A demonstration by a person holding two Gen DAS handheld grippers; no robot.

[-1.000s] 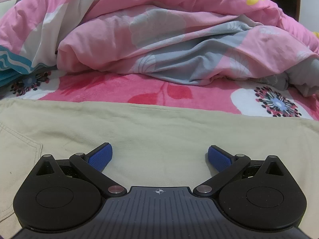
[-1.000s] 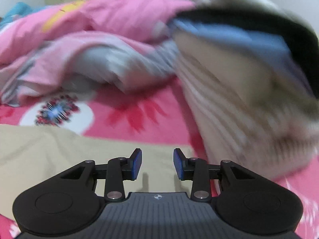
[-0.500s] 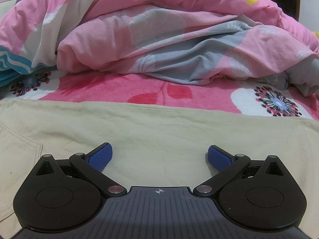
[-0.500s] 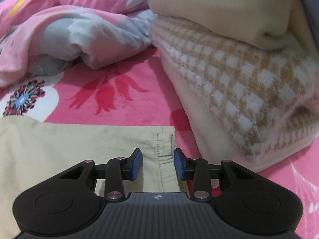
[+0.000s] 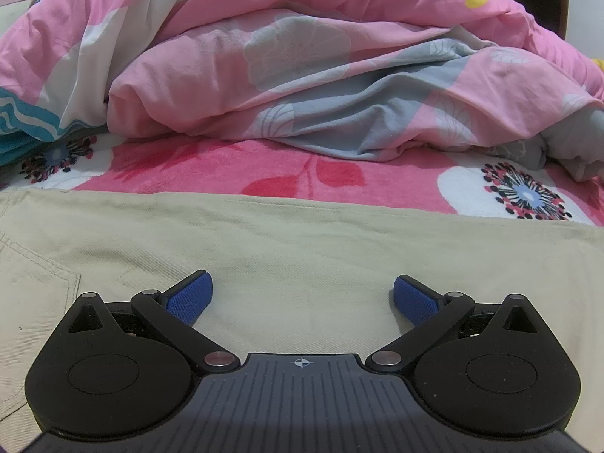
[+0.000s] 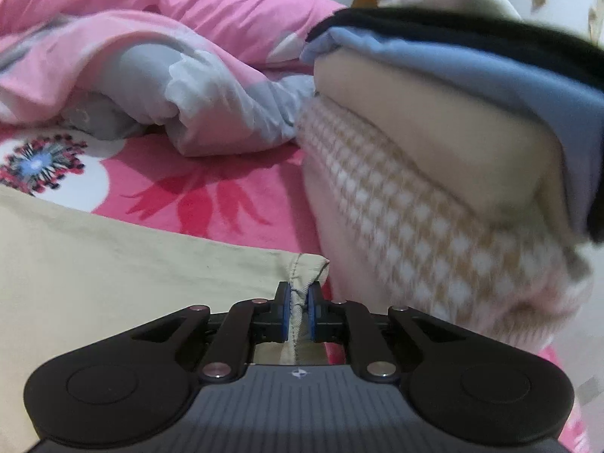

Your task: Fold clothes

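While 1 hand-held gripper (image 6: pixel 300 315) pinches 1 beige garment (image 6: pixel 132 260), 1 (image 5: pixel 301 298) gapes.

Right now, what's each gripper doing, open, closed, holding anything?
Left gripper: open, hovering over the beige trousers, holding nothing.
Right gripper: jaws have just been closing, now shut on the trousers' hem corner.

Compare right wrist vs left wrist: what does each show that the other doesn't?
Right wrist only: the right gripper, whose jaws have just been closing, now pinched on the hem corner of the beige trousers; a stack of folded clothes beside that corner, checked piece lowest.

Left wrist only: the left gripper, jaws wide open over the trousers with nothing pinched; a pocket seam at the left; a teal-edged cloth.

Both: the beige trousers spread on the pink floral blanket, with the rumpled pink-and-grey duvet behind.
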